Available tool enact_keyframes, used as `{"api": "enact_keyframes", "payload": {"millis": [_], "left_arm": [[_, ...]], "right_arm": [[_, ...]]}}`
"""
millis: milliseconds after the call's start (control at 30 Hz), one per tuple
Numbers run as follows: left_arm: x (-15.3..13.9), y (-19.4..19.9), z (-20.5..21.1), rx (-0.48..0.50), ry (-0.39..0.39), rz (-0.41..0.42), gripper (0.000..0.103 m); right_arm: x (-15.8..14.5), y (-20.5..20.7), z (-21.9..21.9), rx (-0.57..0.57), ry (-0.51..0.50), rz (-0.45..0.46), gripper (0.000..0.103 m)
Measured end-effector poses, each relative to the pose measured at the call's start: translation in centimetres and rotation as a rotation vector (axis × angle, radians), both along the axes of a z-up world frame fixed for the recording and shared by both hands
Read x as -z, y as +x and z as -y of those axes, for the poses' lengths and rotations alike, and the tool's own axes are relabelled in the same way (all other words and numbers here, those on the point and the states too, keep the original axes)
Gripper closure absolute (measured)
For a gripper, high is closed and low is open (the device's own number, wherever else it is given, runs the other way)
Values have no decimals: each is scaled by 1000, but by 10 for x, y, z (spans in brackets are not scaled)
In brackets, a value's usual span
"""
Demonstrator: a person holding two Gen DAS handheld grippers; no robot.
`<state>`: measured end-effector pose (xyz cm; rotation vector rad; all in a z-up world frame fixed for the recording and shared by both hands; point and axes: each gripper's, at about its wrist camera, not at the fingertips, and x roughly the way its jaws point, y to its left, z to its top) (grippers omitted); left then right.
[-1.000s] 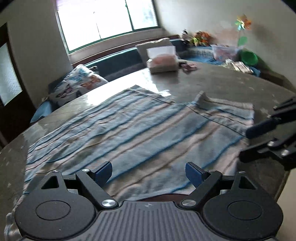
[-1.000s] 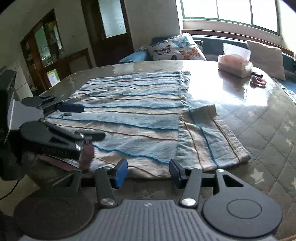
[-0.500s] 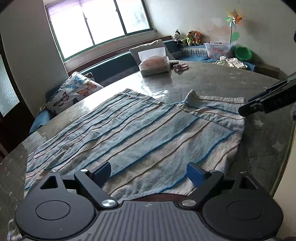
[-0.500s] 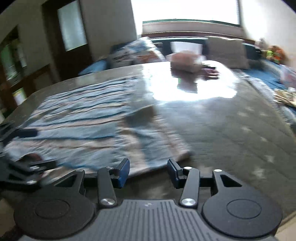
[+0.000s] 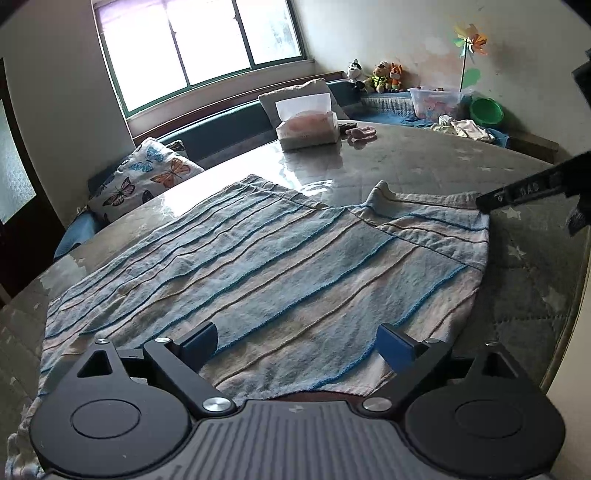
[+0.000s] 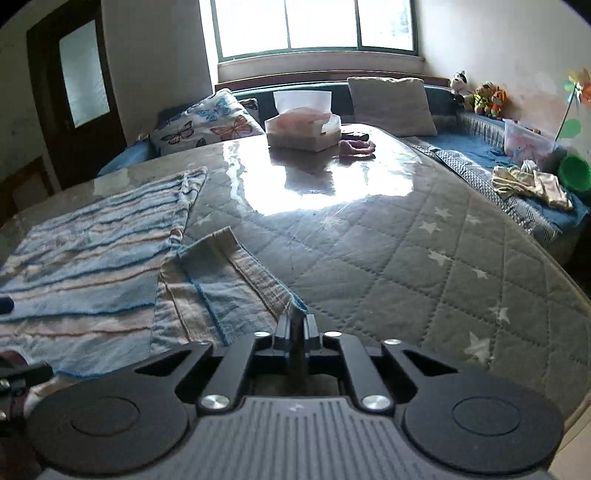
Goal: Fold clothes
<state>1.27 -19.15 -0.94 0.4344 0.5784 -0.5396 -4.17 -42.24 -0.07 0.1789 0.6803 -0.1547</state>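
My right gripper [image 6: 294,328] pinches the striped garment [image 5: 258,273] sleeve corner near tabletop edge; left gripper [image 5: 297,338] gapes. Thin bite may slip.

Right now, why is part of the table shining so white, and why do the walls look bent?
In the right wrist view, light from the window bounces off the glossy table as a washed-out white patch behind the striped cloth. In the left wrist view the same glare sits below the tissue box. Both views are fisheye, so the edges curve and the corners go dark; both are sharp.
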Motion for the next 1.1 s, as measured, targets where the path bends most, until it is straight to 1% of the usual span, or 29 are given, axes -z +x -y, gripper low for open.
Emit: {"api": "enact_keyframes", "payload": {"millis": [100,167,367,467,567,767,833,900,967,1100], "left_arm": [[1,1,-4,-10,-6,-5,8],[2,2,-8,-18,-10,-9,7],[0,1,-24,-50,-34,-8,6],[-1,-1,-33,-70,-46,-6,6],[-3,-3,-44,-95,-56,-7,5],[-2,-2,-61,-143,-69,-10,5],[-2,-1,-64,-158,-71,-14,5],[-3,1,-67,-170,-75,-17,5],[-5,3,-66,-173,-80,-14,5],[-11,9,-57,-156,-96,-20,4]], "right_arm": [[-8,-2,0,0,16,23,101],[-21,-5,-5,-32,11,55,101],[-58,-12,-39,-186,9,143,101],[-66,-12,-63,-271,11,157,101],[-65,-7,-85,-346,16,148,101],[-46,-1,-110,-435,31,78,101],[-39,2,-119,-465,35,55,99],[-33,4,-127,-494,40,31,96],[-26,6,-135,-524,45,8,95],[-28,15,-120,-488,30,2,95]]}}
